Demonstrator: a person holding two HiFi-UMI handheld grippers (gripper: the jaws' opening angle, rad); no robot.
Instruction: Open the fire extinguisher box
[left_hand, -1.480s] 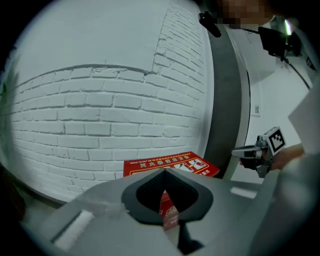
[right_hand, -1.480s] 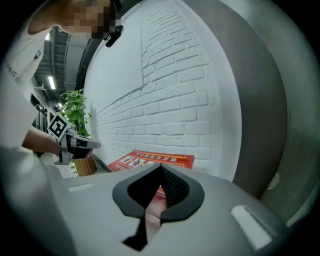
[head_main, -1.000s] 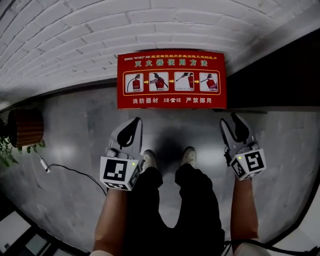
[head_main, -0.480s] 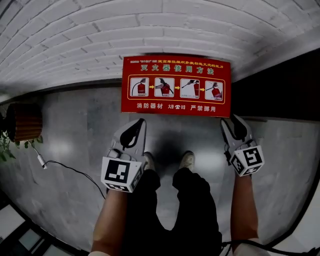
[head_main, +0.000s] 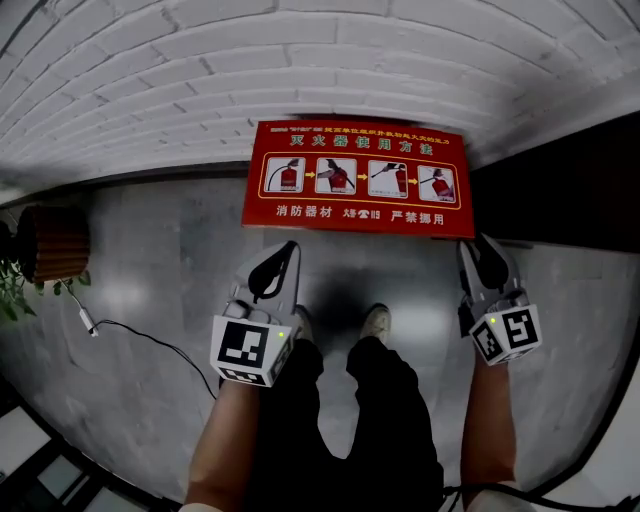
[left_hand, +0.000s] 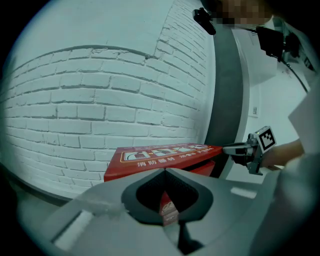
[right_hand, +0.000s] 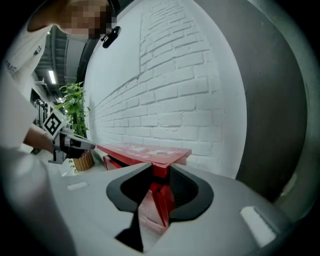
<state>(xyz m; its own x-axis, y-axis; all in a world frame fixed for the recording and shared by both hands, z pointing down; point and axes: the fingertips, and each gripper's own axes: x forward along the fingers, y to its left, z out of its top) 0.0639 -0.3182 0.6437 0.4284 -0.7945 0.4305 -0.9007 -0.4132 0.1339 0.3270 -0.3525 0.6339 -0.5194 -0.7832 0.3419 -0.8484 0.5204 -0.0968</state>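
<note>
The red fire extinguisher box stands on the floor against the white brick wall, and its lid (head_main: 355, 180) carries printed instructions. That lid (left_hand: 160, 155) is tilted up, with a gap showing under its right side. My right gripper (head_main: 487, 245) has just been closing, and its jaws now pinch the front right corner of the lid (right_hand: 145, 150), whose edge sits between the tips of my right gripper (right_hand: 160, 170). My left gripper (head_main: 287, 250) hovers just in front of the lid's front left edge, apart from it. In its own view my left gripper (left_hand: 165, 172) has its tips together and holds nothing.
A slatted wooden plant pot (head_main: 50, 250) stands at the left, with a white cable (head_main: 130, 335) trailing across the grey floor. A dark wall panel (head_main: 560, 190) adjoins the box on the right. The person's legs and shoes (head_main: 375, 320) are just behind the grippers.
The lid has come up and looks larger in the head view. My right gripper has risen with it at the front right corner. The left gripper has hardly moved.
</note>
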